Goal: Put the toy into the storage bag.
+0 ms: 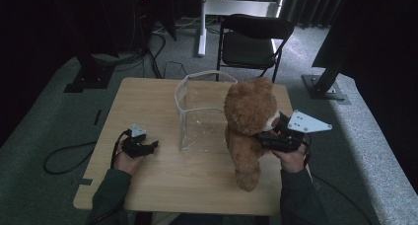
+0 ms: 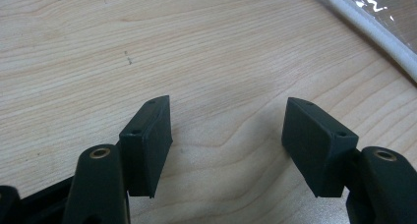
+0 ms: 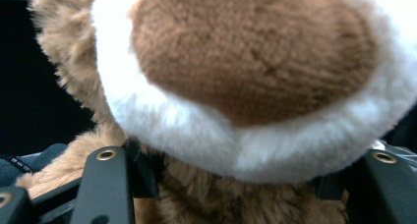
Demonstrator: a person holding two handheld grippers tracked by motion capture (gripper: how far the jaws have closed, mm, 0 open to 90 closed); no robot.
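A brown teddy bear (image 1: 249,121) hangs upright over the right half of the wooden table (image 1: 148,101), one leg dangling toward the front edge. My right gripper (image 1: 263,138) is shut on the teddy bear from its right side. In the right gripper view the jaws sit either side of the fur below the bear's white-rimmed brown muzzle (image 3: 246,62), with my right gripper (image 3: 231,184) partly buried in it. A clear plastic bag (image 1: 202,111) with a white rim stands open just left of the bear. My left gripper (image 1: 148,147) rests low at the table's left, open, and my left gripper (image 2: 226,140) has only bare wood between its jaws.
The bag's white rim (image 2: 373,32) crosses the top right of the left gripper view. A black folding chair (image 1: 251,42) stands behind the table's far edge. Cables lie on the grey floor (image 1: 64,158) at the left. Dark stands flank the table.
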